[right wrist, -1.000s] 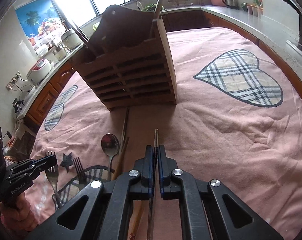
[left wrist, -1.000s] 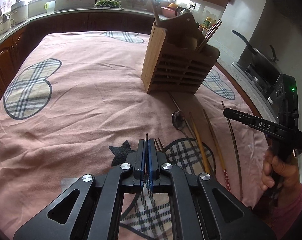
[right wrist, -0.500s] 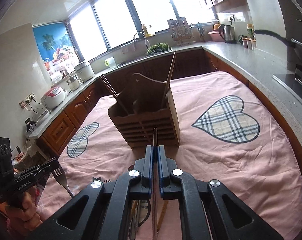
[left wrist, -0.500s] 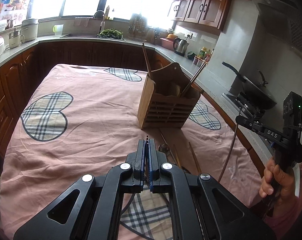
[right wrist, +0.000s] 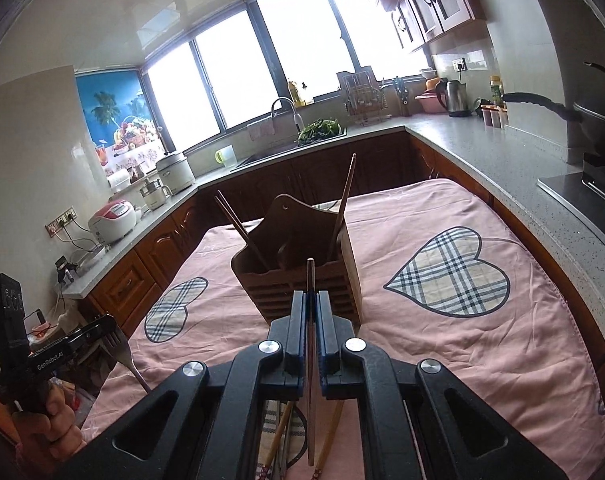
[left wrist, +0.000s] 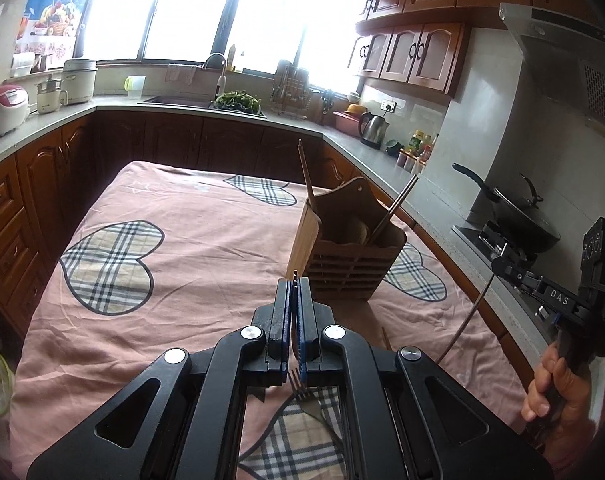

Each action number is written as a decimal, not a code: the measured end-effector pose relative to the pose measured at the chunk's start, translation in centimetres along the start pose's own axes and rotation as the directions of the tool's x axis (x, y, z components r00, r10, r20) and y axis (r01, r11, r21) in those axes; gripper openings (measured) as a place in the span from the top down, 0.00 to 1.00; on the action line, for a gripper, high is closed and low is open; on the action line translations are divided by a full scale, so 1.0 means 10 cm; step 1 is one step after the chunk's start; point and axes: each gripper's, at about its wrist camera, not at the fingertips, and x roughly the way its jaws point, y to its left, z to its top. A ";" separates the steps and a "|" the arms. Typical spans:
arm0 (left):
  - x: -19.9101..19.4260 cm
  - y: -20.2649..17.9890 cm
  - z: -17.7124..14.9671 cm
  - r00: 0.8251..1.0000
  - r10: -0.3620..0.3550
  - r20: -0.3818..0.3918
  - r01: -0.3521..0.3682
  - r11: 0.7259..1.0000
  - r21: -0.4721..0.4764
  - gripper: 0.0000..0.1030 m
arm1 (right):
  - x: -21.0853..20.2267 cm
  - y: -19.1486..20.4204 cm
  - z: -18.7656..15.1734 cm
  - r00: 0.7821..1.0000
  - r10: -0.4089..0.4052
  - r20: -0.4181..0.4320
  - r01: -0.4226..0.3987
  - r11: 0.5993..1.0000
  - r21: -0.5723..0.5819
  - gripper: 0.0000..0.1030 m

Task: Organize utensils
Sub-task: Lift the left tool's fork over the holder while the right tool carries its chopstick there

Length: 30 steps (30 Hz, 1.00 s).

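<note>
A slatted wooden utensil holder (left wrist: pixel 350 268) (right wrist: pixel 302 280) stands upright on the pink cloth, with a few chopsticks leaning in it. My left gripper (left wrist: pixel 293 284) (right wrist: pixel 108 322) is shut on a metal fork (right wrist: pixel 122 350), held above the table's near left side; the handle hangs down. My right gripper (right wrist: pixel 311 294) (left wrist: pixel 496 266) is shut on a thin dark chopstick (right wrist: pixel 310 360) (left wrist: pixel 462 320), in line with the holder and short of it. Loose chopsticks (right wrist: pixel 330 436) and a second fork (left wrist: pixel 302 388) lie on the cloth under the grippers.
The table (left wrist: pixel 206 264) carries a pink cloth with plaid hearts. Kitchen counters wrap around it on three sides. A stove with a black wok (left wrist: pixel 518 216) is on the right, a sink (left wrist: pixel 182 100) at the back, rice cookers (left wrist: pixel 2 108) on the left.
Both grippers have risen and tilted up, lifting the fork and the chopstick off the cloth. The holder now looks farther off and lower in both views.
</note>
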 end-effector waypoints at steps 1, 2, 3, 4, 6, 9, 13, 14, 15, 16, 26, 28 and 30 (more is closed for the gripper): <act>0.00 -0.01 0.03 1.000 0.003 0.009 -0.003 1.000 0.001 0.98 | -0.02 0.00 0.02 1.000 0.000 0.013 0.000 1.000 0.000 0.96; 0.00 -0.01 0.05 1.000 0.006 0.017 -0.006 1.000 0.003 0.98 | -0.03 0.01 0.05 1.000 0.002 0.028 -0.002 1.000 0.002 0.96; 0.01 -0.02 0.08 1.000 0.010 0.025 -0.010 1.000 0.005 0.98 | -0.04 0.01 0.07 0.999 0.000 0.041 -0.001 1.000 0.003 0.96; 0.02 -0.04 0.12 0.999 0.011 0.032 -0.011 1.000 0.007 0.98 | -0.05 0.01 0.10 0.998 0.001 0.055 -0.001 1.000 0.003 0.96; 0.03 -0.06 0.18 0.999 0.019 0.049 -0.019 1.000 0.013 0.98 | -0.06 0.02 0.16 0.996 0.000 0.084 0.000 1.000 0.005 0.96; 0.06 -0.11 0.30 0.997 0.029 0.074 -0.031 0.999 0.025 0.98 | -0.05 0.01 0.27 0.993 0.002 0.114 -0.003 1.000 0.009 0.96; 0.10 -0.17 0.49 0.993 0.038 0.113 -0.042 0.998 0.037 0.98 | 0.00 0.00 0.42 0.990 0.003 0.143 -0.006 1.000 0.015 0.96; 0.11 -0.18 0.53 0.991 0.041 0.126 -0.046 0.998 0.041 0.98 | 0.01 0.00 0.46 0.988 0.003 0.153 -0.005 1.000 0.016 0.96; 0.13 -0.20 0.59 0.990 0.043 0.136 -0.049 0.998 0.045 0.98 | 0.02 0.00 0.50 0.987 0.002 0.163 -0.005 1.000 0.017 0.96; 0.14 -0.21 0.64 0.988 0.043 0.148 -0.051 0.998 0.046 0.98 | 0.03 0.00 0.55 0.985 0.003 0.173 -0.006 1.000 0.020 0.96; 0.40 -0.24 1.09 0.978 0.050 0.204 -0.057 0.998 0.029 0.98 | 0.11 -0.02 1.00 0.961 -0.006 0.276 -0.008 0.999 0.050 0.96; 0.46 -0.23 1.17 0.976 0.054 0.210 -0.060 0.998 0.021 0.98 | 0.15 -0.04 1.08 0.958 -0.008 0.286 -0.008 0.998 0.055 0.96; 0.53 -0.21 1.23 0.975 0.057 0.213 -0.061 0.998 0.011 0.98 | 0.18 -0.05 1.16 0.955 -0.012 0.297 -0.005 0.998 0.057 0.96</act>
